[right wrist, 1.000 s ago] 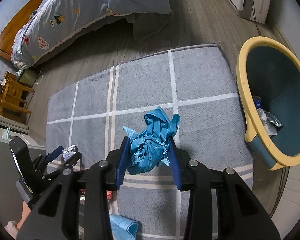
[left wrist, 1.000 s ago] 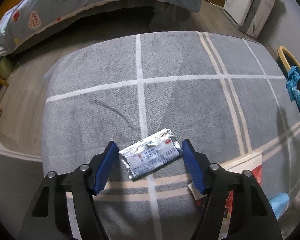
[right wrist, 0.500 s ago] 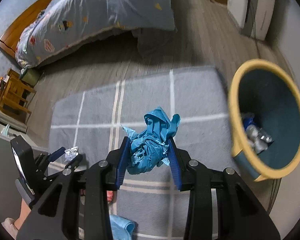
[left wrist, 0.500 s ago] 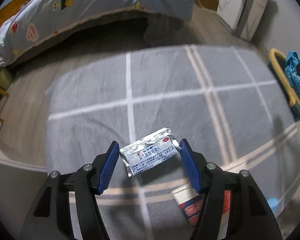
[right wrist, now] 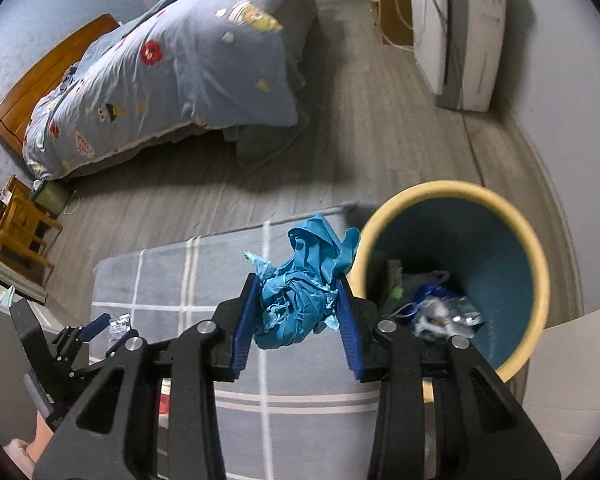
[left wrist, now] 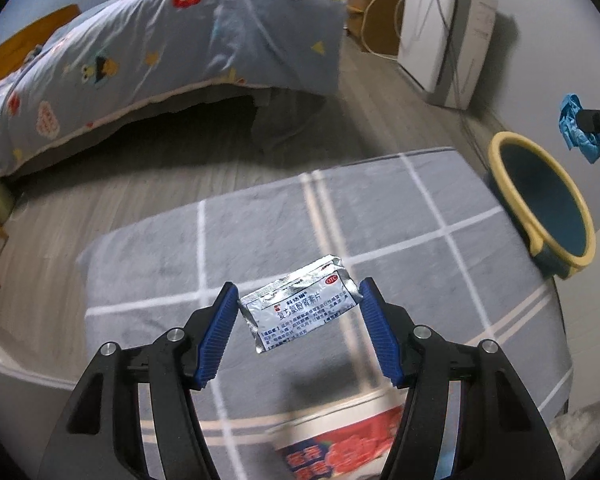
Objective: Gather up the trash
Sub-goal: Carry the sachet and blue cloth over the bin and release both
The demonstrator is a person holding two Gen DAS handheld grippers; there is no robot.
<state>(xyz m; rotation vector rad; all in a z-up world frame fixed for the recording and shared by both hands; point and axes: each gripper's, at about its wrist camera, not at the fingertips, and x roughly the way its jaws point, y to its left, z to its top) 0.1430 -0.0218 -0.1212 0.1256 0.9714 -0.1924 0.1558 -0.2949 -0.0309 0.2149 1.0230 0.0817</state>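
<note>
Carrying is the step in hand; right gripper (right wrist: 298, 306) pinches a blue wad (right wrist: 300, 284) beside the bin (right wrist: 452, 196); left gripper (left wrist: 298, 326) clamps a foil sachet (left wrist: 298, 308) above the rug (left wrist: 148, 256); next, each likely releases over the bin.

The bin (right wrist: 452, 196) stands open-mouthed just off the rug's (left wrist: 160, 264) edge, trash only at its bottom, nothing over its rim. The rug's middle lies bare. A printed cup (left wrist: 340, 448) sits at its near edge, below the left gripper (left wrist: 298, 308). The bed (right wrist: 180, 64) and a white cabinet (right wrist: 460, 32) stand well back across open floor.
</note>
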